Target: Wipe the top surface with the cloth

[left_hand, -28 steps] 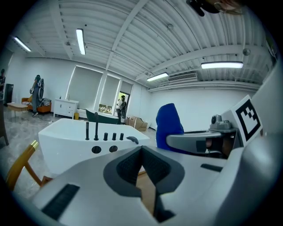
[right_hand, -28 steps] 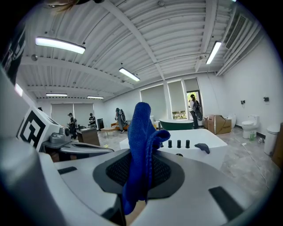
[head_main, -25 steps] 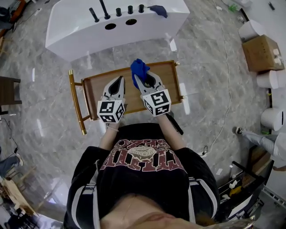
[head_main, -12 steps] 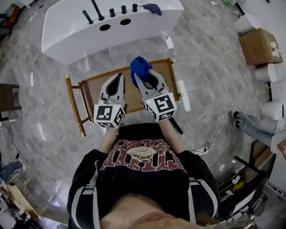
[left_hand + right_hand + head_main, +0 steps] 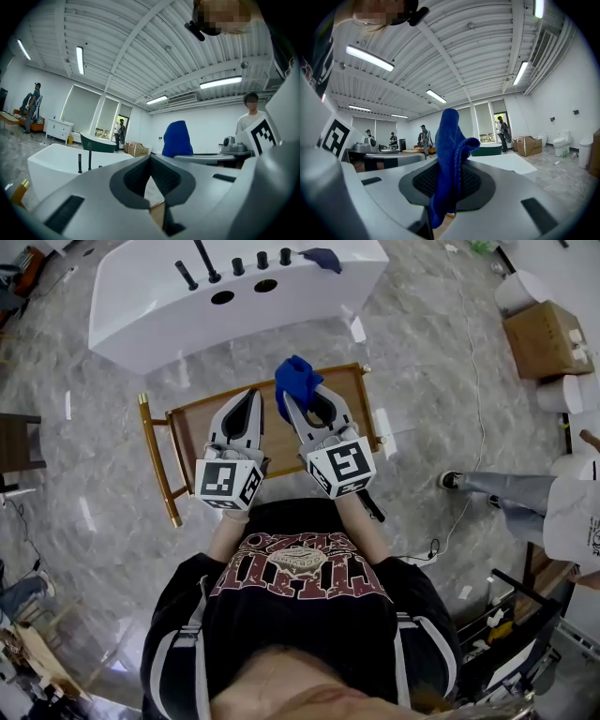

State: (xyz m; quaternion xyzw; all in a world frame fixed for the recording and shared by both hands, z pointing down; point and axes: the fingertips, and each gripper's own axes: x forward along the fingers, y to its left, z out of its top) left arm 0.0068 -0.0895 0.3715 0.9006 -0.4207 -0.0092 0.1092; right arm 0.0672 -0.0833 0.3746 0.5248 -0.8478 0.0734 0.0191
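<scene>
The brown wooden table with the gold frame (image 5: 197, 432) lies under both tools. Since a second ago your right gripper (image 5: 298, 411) and left gripper (image 5: 249, 407) have come a little nearer to your head, so I judge the wiping is not yet begun. The right fingers are clamped on the blue cloth (image 5: 449, 154), which is held in the air over the table's far edge. The left fingers are together, with nothing between them. The grippers hide the table's near edge.
</scene>
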